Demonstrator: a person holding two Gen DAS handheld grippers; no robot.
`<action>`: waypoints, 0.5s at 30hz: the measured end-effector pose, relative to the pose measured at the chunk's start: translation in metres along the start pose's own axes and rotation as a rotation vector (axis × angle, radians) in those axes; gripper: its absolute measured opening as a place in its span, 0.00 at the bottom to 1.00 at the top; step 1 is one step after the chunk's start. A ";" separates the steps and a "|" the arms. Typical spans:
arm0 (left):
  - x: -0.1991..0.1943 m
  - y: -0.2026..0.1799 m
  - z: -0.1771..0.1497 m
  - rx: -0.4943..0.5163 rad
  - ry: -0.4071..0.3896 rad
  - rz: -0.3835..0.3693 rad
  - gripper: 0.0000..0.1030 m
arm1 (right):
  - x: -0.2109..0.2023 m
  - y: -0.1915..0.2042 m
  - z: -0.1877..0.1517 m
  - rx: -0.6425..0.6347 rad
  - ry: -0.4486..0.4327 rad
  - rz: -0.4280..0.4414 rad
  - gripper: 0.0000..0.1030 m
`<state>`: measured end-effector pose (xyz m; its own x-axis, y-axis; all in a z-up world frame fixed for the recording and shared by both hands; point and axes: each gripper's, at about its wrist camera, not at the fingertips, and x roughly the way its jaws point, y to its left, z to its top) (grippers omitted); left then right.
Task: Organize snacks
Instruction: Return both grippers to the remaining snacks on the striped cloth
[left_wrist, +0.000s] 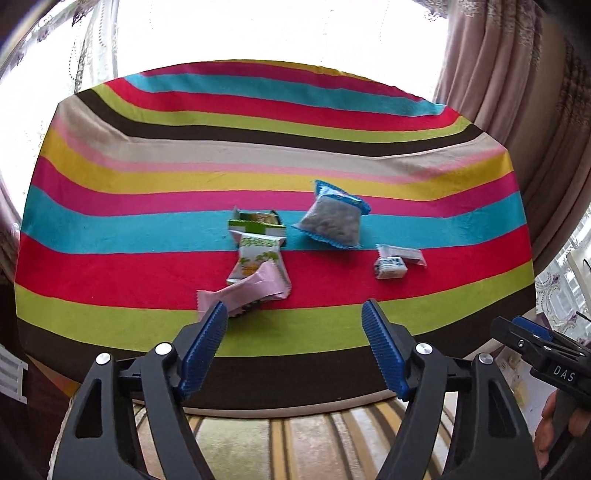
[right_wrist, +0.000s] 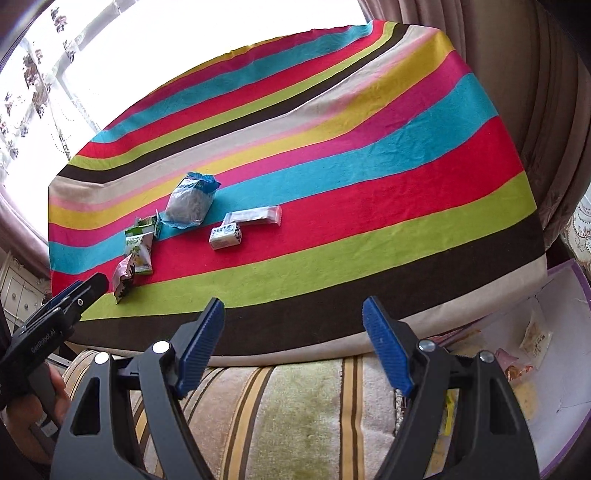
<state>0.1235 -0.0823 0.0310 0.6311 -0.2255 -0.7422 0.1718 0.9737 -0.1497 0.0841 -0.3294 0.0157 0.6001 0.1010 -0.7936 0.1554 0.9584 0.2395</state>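
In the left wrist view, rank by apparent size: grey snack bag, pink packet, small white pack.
1. Grey snack bag
2. Pink packet, close behind; it lies nearer the camera, so this is unsure
3. Small white pack, clearly smallest

A table covered by a striped cloth (left_wrist: 258, 122) in red, blue, green, brown, beige, pink and yellow fills most of both views, its near edge hanging over a striped rug (right_wrist: 295, 417) of beige, green and brown bands on the floor. Behind the table a bright window (left_wrist: 277, 29) is washed out by daylight, with a sheer patterned lace curtain (right_wrist: 33, 81) on one side and a heavy pinkish-brown curtain (left_wrist: 498, 74) on the other. At the left edge of the right wrist view stands a pale cabinet (right_wrist: 18, 288).
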 end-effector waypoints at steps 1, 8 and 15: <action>0.002 0.009 0.001 -0.016 0.012 -0.008 0.69 | 0.002 0.003 0.000 -0.010 0.005 -0.001 0.75; 0.021 0.047 0.004 -0.071 0.095 -0.024 0.67 | 0.014 0.012 0.003 -0.037 0.039 0.000 0.75; 0.039 0.050 0.010 -0.021 0.137 -0.047 0.66 | 0.027 0.020 0.008 -0.056 0.064 0.003 0.75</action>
<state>0.1642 -0.0425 0.0015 0.5133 -0.2653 -0.8162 0.1818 0.9630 -0.1987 0.1098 -0.3096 0.0034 0.5486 0.1192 -0.8275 0.1084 0.9713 0.2118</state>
